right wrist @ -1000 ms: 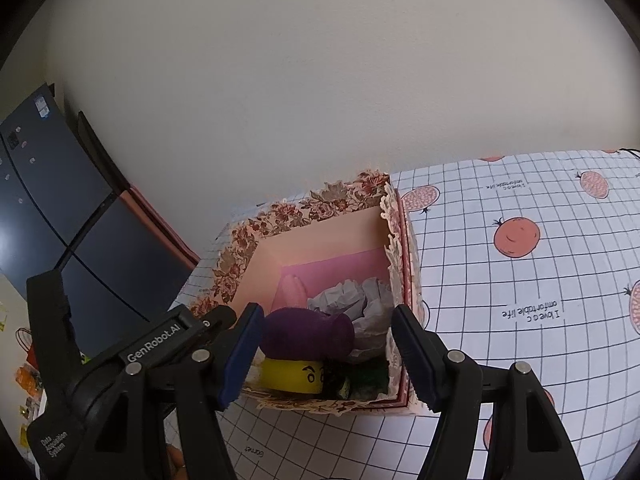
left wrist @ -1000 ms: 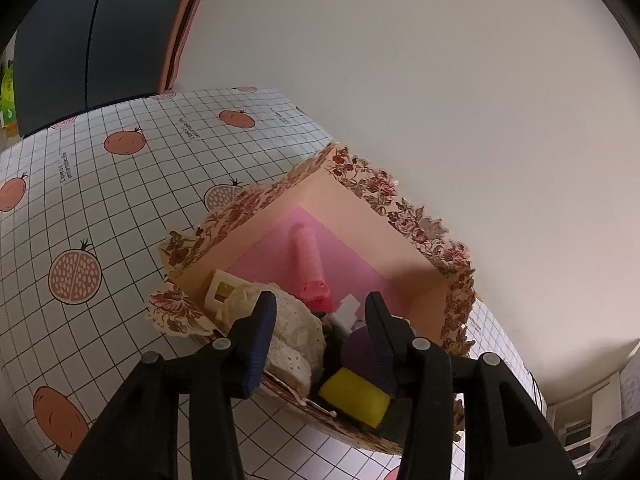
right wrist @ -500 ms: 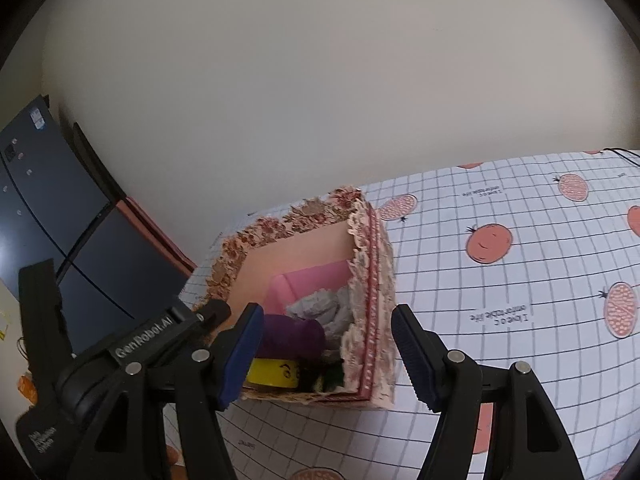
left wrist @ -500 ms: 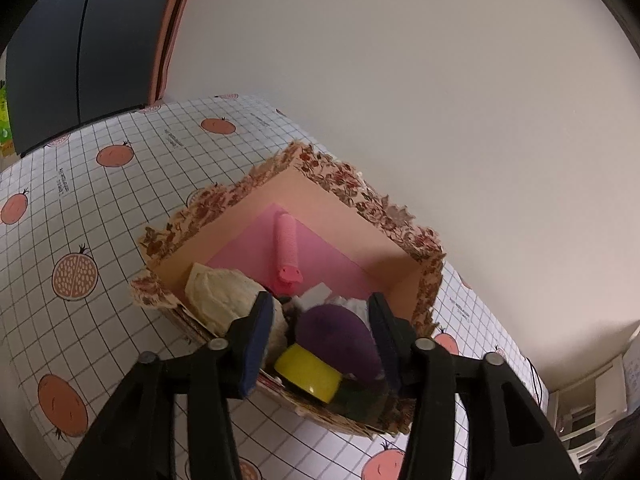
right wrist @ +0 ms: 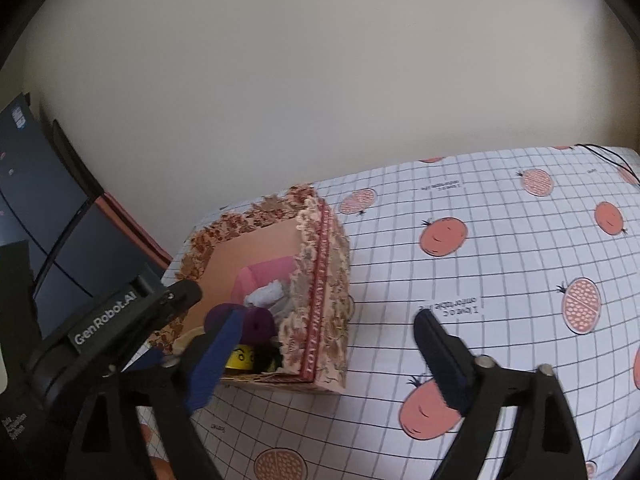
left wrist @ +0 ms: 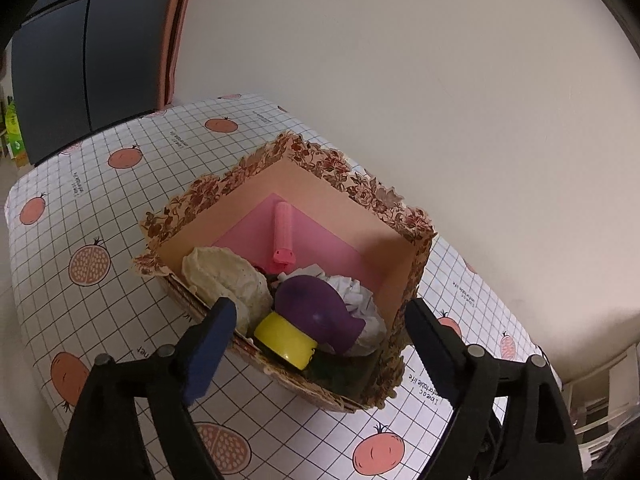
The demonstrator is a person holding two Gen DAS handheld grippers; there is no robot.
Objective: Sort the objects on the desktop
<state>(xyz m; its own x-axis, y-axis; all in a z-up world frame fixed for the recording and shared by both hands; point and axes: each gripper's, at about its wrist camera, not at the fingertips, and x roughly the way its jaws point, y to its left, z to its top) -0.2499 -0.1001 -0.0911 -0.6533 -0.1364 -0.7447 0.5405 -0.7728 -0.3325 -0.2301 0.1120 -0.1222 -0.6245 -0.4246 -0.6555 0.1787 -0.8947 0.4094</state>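
Note:
A floral cardboard box (left wrist: 412, 264) (right wrist: 324, 276) stands on the table near the wall. It holds a pink tube (left wrist: 283, 236), a cream lace cloth (left wrist: 224, 272), a purple toy (left wrist: 316, 312) (right wrist: 260, 322), a yellow roll with a drawn face (left wrist: 286, 338) (right wrist: 242, 358), crumpled white paper (left wrist: 358, 300) (right wrist: 266, 296) and something dark green. My left gripper (left wrist: 320, 344) hovers above the box's near edge, jaws opening, nothing gripped. My right gripper (right wrist: 324, 348) is in front of the box's side wall, jaws opening wide, pads clear of it. The left gripper's body (right wrist: 120, 312) shows in the right wrist view.
The table wears a white grid cloth (right wrist: 500, 264) printed with orange pomegranates. A plain wall runs close behind the box. Dark panels with a pink edge (left wrist: 172, 40) stand beyond the table's left end. Open cloth stretches to the right of the box.
Both grippers have drawn back and up from the box, which now looks smaller. Both sets of jaws have spread much wider. The left no longer straddles the lace cloth.

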